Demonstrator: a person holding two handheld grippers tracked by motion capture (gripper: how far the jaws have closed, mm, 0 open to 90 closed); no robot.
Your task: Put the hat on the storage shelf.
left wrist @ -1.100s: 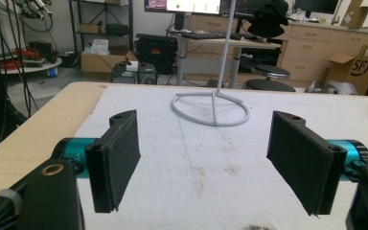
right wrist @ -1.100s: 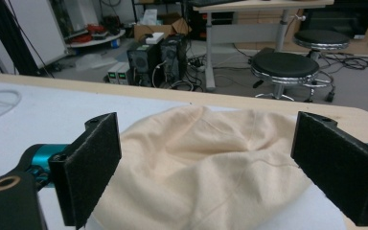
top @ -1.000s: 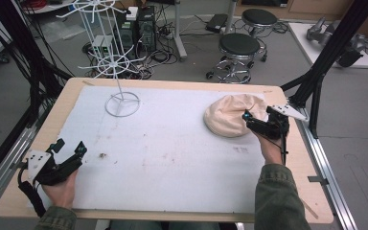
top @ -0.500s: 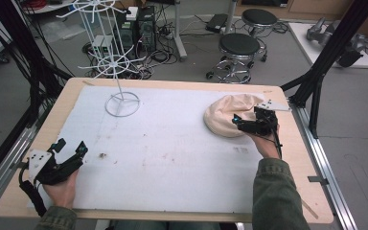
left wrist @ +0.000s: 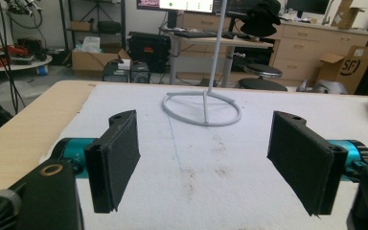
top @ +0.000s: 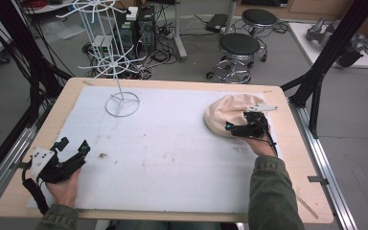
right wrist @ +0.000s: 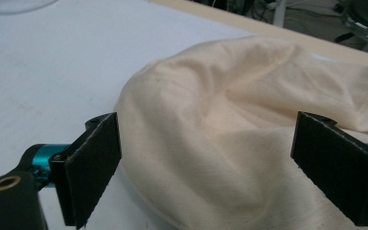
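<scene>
A lab or workshop. Beyond the table (top: 182, 84), ahead of the tongs, cables (top: 158, 45) sprawl over a grey floor around computer towers (top: 146, 21) and black stools (top: 239, 45). Farther off stand desks with a monitor (left wrist: 179, 5), wooden drawers (left wrist: 299, 48) and cardboard boxes (left wrist: 347, 72).

jaws – black padded | gripper bodies – teal barrels | right sleeve (top: 272, 191) – olive green

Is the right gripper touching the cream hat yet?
Cannot tell. In the right gripper view the right gripper has its jaws wide open either side of the cream hat, but where the pads meet the cloth is not plain.
</scene>
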